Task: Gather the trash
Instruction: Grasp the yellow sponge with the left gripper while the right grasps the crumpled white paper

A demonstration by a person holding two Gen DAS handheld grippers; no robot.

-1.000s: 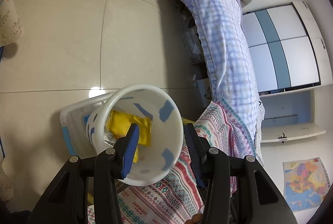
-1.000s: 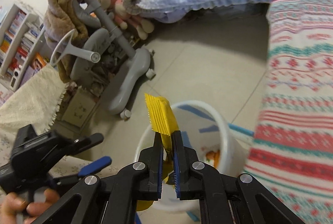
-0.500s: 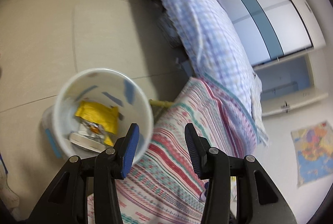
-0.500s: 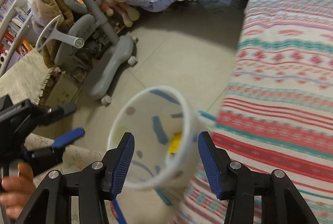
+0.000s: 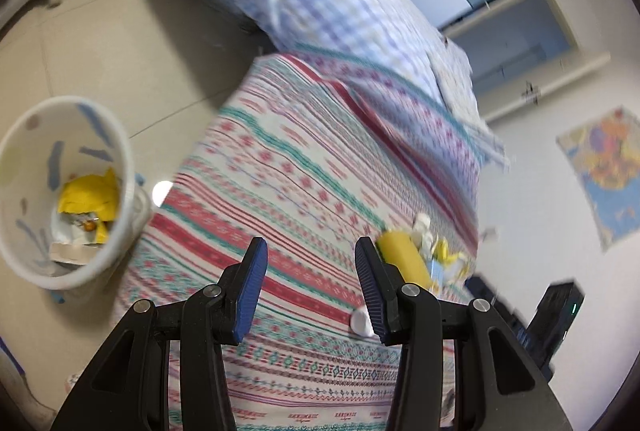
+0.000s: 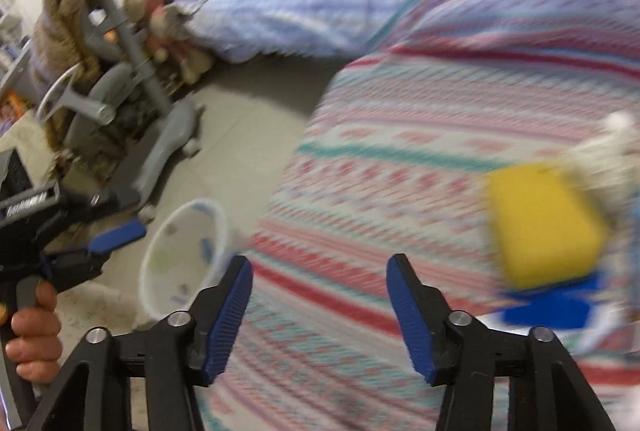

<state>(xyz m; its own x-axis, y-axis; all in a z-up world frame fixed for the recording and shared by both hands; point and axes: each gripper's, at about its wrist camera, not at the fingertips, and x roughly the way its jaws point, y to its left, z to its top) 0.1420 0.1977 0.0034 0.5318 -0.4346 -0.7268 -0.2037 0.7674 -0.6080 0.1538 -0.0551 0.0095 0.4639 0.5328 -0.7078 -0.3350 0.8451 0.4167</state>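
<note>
Trash [image 5: 404, 255] on bedspread [image 5: 280, 191] — seemingly wrappers

Striped red-and-teal blanket [image 5: 304, 167], yellow wrapper [image 6: 544, 223], white bin [image 5: 24, 135]

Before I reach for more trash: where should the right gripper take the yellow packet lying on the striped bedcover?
Grip the yellow packet across its near, free edge, coming from the bin side. It seems to lie flat on the striped bedcover, with white and blue scraps crowding its far side. The right gripper is empty, jaws opening.
</note>
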